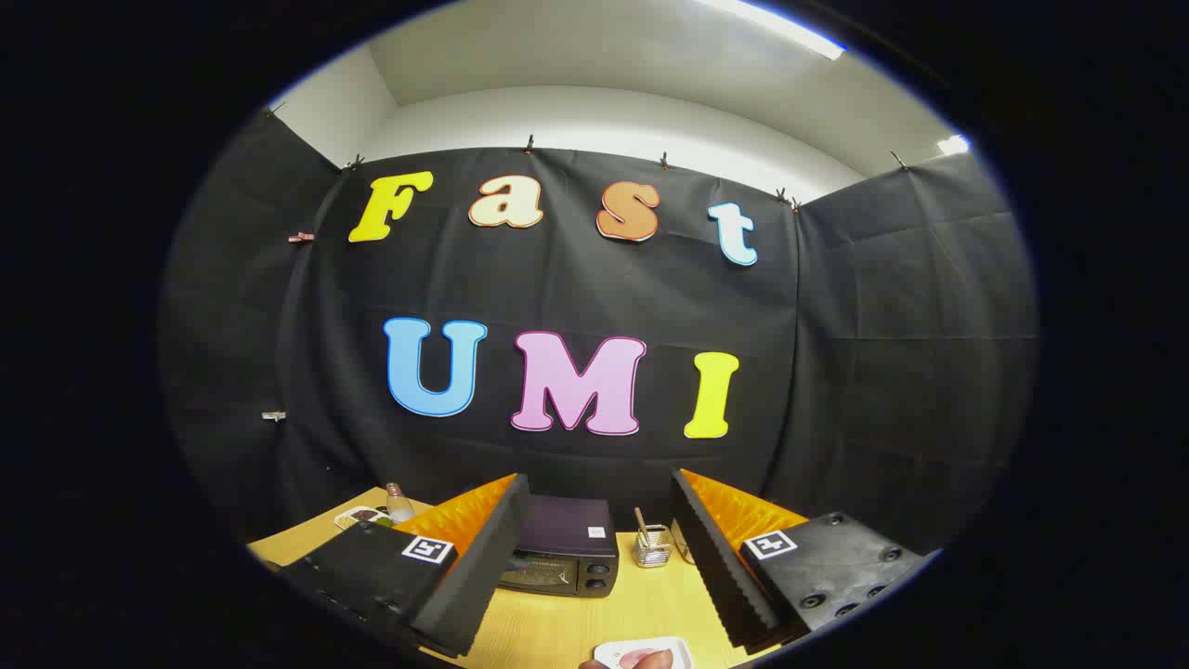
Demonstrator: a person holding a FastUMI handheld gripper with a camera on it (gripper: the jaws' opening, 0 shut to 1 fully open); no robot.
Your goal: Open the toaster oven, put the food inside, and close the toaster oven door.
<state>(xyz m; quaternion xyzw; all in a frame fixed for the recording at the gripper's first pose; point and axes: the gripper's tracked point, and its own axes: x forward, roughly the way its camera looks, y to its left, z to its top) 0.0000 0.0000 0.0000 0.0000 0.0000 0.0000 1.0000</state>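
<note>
While the gripper [594, 567] is held high over the table [557, 632], its two fingers stand wide apart in the lower part of the frame, with nothing between them but bare tabletop. The wooden table fills the bottom of the frame, running back to the black cloth wall. At the lower middle of the frame, beyond the fingers and partly hidden behind the left one, sits the toaster oven [565, 556], a dark box with its glass door shut. Just right of the oven, between the two fingers, stands a small wire holder [653, 546] with a stick rising from it. At the very bottom middle lies a white plate [650, 649] with something pink on it, and a fingertip [641, 661] touches its near edge. At the lower left, past the left finger, a small bottle [399, 505] stands beside a shallow white dish [360, 516] with dark contents.
</note>
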